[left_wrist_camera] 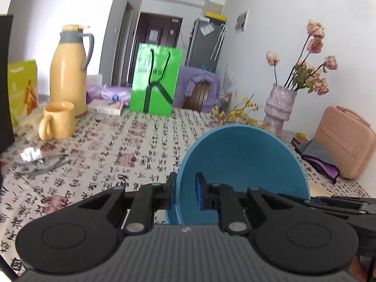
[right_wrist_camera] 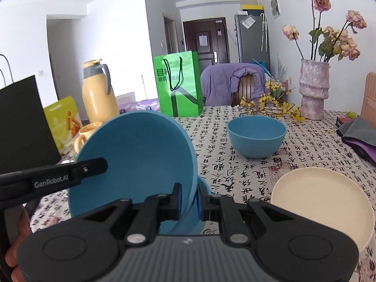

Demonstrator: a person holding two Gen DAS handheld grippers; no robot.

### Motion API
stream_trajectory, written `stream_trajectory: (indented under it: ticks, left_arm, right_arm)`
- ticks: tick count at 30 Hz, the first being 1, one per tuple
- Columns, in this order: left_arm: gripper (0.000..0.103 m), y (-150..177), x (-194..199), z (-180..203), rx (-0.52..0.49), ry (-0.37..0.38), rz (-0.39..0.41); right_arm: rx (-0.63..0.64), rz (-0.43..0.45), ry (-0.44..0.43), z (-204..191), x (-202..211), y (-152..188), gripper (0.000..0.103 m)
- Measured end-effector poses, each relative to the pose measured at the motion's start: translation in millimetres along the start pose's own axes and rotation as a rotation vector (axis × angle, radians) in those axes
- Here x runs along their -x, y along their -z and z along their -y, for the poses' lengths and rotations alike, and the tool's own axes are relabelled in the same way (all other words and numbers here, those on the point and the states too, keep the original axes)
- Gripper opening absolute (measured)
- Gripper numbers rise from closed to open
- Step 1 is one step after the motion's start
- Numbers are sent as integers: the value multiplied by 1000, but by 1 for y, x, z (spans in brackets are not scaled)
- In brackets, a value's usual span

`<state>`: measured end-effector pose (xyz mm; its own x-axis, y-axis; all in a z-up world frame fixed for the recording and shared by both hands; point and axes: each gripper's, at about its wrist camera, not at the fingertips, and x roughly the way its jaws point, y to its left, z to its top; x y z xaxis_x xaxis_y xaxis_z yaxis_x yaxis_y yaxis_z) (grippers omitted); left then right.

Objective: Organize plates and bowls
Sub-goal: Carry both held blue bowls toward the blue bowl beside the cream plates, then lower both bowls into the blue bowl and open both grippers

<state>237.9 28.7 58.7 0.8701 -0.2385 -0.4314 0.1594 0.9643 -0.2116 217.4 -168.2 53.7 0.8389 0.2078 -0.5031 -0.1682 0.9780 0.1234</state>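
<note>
I have both the left gripper [left_wrist_camera: 185,193] and right gripper [right_wrist_camera: 189,201] clamped on the thin rim of one smooth, round blue bowl [right_wrist_camera: 134,162], tilted between them.

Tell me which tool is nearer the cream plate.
Right. The right tool, gripping a blue bowl, is just beside the cream plate; the left tool reaches in farther over, across that bowl.

Home dining rm: tablecloth'd table [right_wrist_camera: 258,176], fridge [right_wrist_camera: 250,40], flower vase [right_wrist_camera: 313,89], front door [right_wrist_camera: 206,40].
</note>
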Motion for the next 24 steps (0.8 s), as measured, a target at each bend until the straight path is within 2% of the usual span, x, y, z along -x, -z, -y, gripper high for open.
stream_trajectory:
  ticks: [7,9,15,17,24]
  left_arm:
    - [17,6,-26,-5,-7,-12,-52]
    - [23,7,-30,-7,-5,-19,-59]
    - [29,12,-34,-11,-7,-18,-65]
    - [35,14,-35,-11,-7,-20,-69]
    - [35,14,-32,-13,-9,-30,-73]
  right_arm:
    - [-5,-33,6,7,-25,-2,20]
    - [-4,-41,10,9,-29,-1,23]
    - [17,-52,7,9,-36,5,23]
    - [23,-55,8,9,-38,5,23]
    - [23,-54,3,9,-38,6,26]
